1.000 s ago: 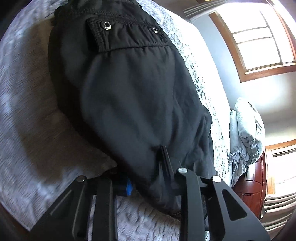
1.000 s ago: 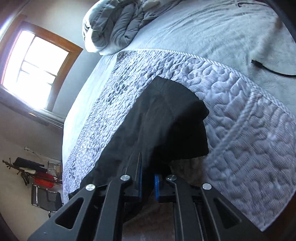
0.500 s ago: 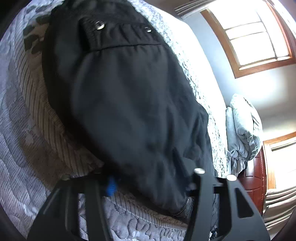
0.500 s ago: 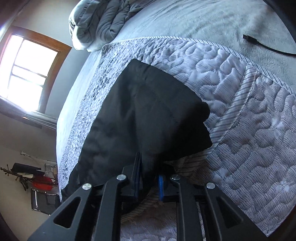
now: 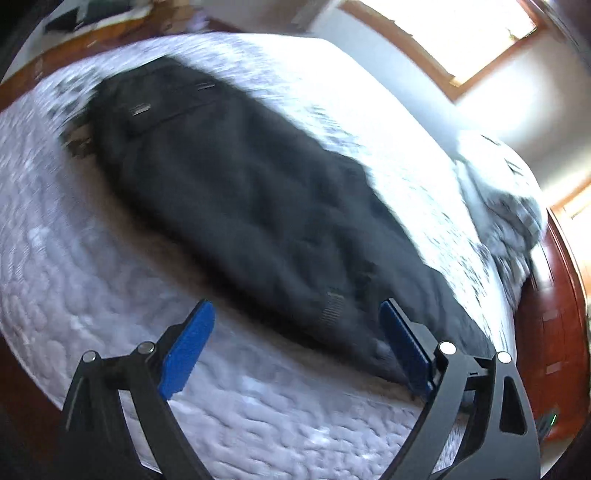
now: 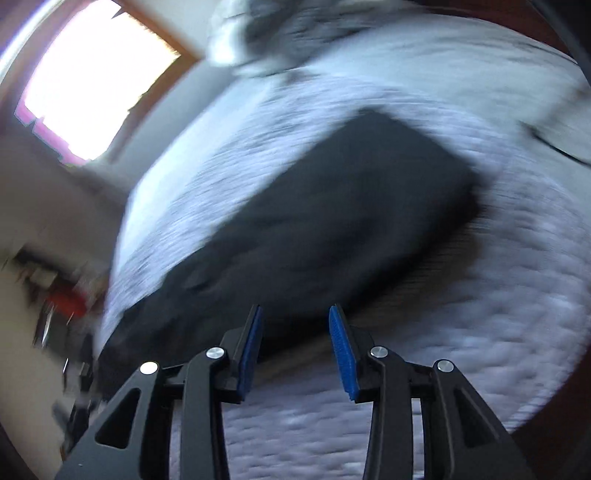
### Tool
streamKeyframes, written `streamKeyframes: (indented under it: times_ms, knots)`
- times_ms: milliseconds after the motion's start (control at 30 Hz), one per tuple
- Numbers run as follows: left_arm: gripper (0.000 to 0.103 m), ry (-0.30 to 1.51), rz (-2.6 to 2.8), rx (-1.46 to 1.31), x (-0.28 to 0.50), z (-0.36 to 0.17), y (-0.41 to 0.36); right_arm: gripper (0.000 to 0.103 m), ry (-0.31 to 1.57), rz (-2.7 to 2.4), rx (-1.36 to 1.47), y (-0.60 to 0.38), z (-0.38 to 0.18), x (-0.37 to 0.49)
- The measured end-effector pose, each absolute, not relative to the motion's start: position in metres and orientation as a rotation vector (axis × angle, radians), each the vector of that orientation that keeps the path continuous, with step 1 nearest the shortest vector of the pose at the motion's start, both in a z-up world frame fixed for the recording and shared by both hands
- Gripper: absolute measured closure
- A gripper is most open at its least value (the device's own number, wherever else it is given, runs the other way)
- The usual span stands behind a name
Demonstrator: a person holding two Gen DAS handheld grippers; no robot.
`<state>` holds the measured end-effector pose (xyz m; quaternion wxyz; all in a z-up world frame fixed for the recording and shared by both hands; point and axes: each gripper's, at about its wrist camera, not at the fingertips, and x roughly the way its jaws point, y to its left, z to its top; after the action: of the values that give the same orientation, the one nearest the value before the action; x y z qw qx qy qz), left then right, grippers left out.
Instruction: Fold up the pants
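Black pants (image 5: 251, 199) lie flat and lengthwise on a quilted grey bedspread (image 5: 74, 280), a snap pocket at their far end. My left gripper (image 5: 297, 317) hovers above their near edge, jaws opening wide, nothing between the blue pads. From the right wrist camera the pants (image 6: 332, 229) show as a dark folded slab on the bedspread (image 6: 480, 350). My right gripper (image 6: 295, 321) hangs over their near edge, jaws opening, a clear gap between the pads and no cloth in it. Both views are blurred.
A crumpled grey blanket (image 5: 509, 210) is heaped at the head of the bed, also visible as the blanket (image 6: 280, 33) in the right view. Dark wooden furniture (image 5: 546, 325) stands past the bed. A black cable (image 6: 554, 146) lies on the cover. Bright windows (image 6: 92, 85) glare.
Both grippers let go of the black pants, opened, and pulled up and back from the bed. The pants now lie flat on the bedspread.
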<state>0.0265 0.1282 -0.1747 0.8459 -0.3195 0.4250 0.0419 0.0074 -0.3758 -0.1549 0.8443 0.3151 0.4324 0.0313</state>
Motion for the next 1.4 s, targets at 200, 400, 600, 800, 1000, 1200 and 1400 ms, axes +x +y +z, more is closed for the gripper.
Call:
streamKeyframes:
  times_ms: [200,400,600,800,1000,1200,1400]
  knots:
    - [0.012,0.925,-0.093,-0.418,0.057,-0.161,0.055,0.064,1.007,0.166,0.464,-0.299,-0.159,0.049]
    - [0.012,1.0,-0.091,-0.247,0.082,-0.183,0.018,0.064,1.085,0.133,0.334,-0.27,-0.182,0.061]
    - [0.009,1.071,-0.071,-0.148,0.095,-0.218,0.009,0.065,1.158,0.119,0.329,-0.273,-0.216,0.057]
    - [0.006,1.057,-0.078,-0.057,0.089,-0.213,0.002,0.063,1.088,0.146,0.372,-0.278,-0.199,0.045]
    - [0.006,1.025,-0.057,-0.066,0.073,-0.206,0.015,0.06,1.113,0.16,0.302,-0.268,-0.202,0.04]
    - [0.005,1.038,-0.052,0.005,0.075,-0.215,0.005,0.06,1.132,0.159,0.319,-0.266,-0.209,0.043]
    - [0.005,1.008,-0.054,-0.084,0.071,-0.193,0.018,0.037,1.02,0.14,0.508,-0.323,-0.179,0.021]
